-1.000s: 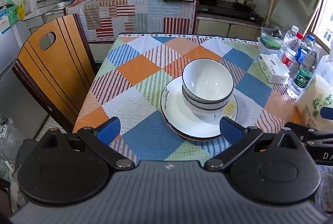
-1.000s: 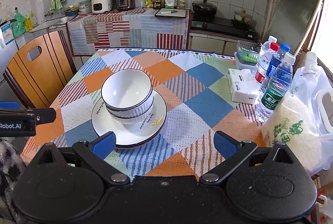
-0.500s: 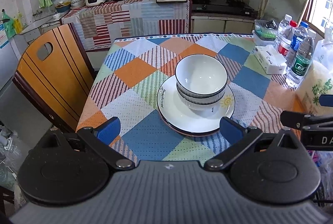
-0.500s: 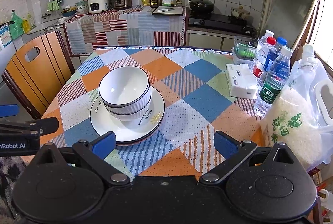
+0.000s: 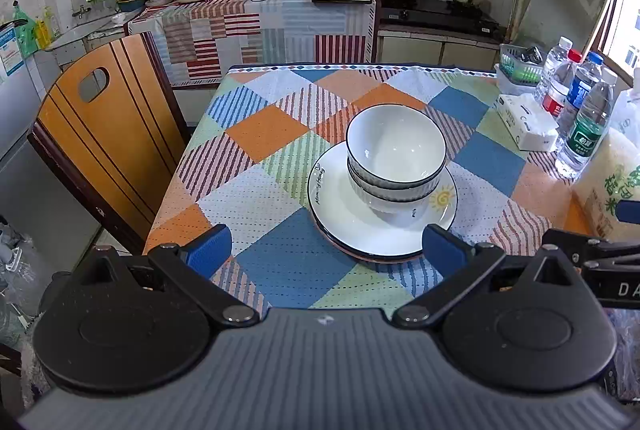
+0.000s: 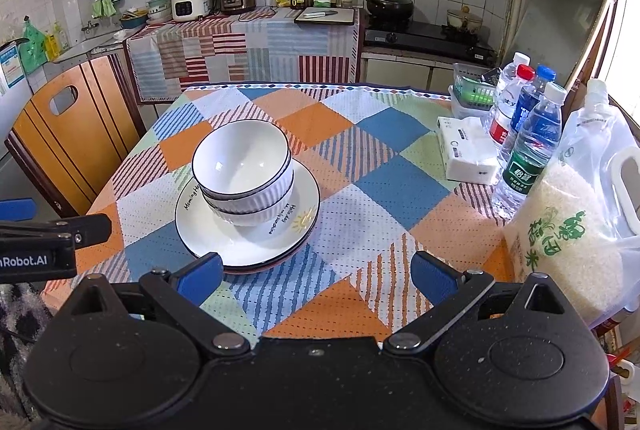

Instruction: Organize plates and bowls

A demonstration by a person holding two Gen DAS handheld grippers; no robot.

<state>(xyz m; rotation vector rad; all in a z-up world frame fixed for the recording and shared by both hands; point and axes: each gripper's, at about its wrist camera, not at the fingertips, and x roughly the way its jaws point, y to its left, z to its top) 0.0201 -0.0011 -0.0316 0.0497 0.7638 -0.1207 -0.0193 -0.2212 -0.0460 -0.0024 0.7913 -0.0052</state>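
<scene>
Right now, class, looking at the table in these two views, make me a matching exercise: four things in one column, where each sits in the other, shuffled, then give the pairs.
Things
1. stacked bowls
2. tissue pack
3. wooden chair
4. bag of rice

Places
A. at the table's left side
B. near right corner of the table
C. on the stacked plates
D. beside the water bottles

Pairs: 1-C, 2-D, 3-A, 4-B

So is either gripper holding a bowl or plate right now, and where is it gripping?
Nothing is held. The left gripper and right gripper are both open and empty, short of the stacked bowls on the plates.
</scene>
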